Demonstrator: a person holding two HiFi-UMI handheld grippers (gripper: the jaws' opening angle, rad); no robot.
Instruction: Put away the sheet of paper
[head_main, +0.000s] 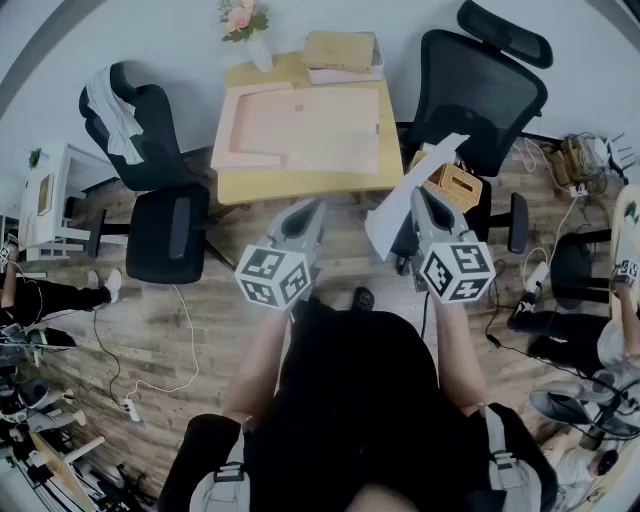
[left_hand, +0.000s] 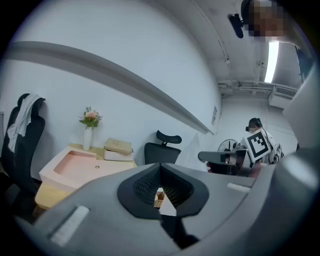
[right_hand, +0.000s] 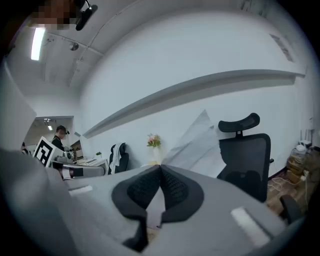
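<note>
Two office chairs are counted in the head view: at the left, a black chair (head_main: 150, 150) draped with a white cloth (head_main: 110, 110), and at the right a black chair with a headrest (head_main: 480, 90). Between them stands one wooden table (head_main: 300, 183) bearing one pink tray (head_main: 310, 130) and one vase of flowers (head_main: 250, 35). Two grippers are held out in front of the person. The left gripper (head_main: 312, 208) is clenched on nothing, its pads meeting at the tips. The right gripper (head_main: 420, 195) is clamped on the single sheet of paper (head_main: 402, 203), which is held in the air, short of the table's near edge. The sheet's long axis is seen to run from near the person at lower left up and away to the right, its far corner pointing toward the right-hand chair. Only the head view shows the wooden floor and a wooden box (head_main: 455, 185) by that chair. The tray's raised rim is shown only by the left gripper view. In the right gripper view alone, the sheet is seen rising from between the pads.
</note>
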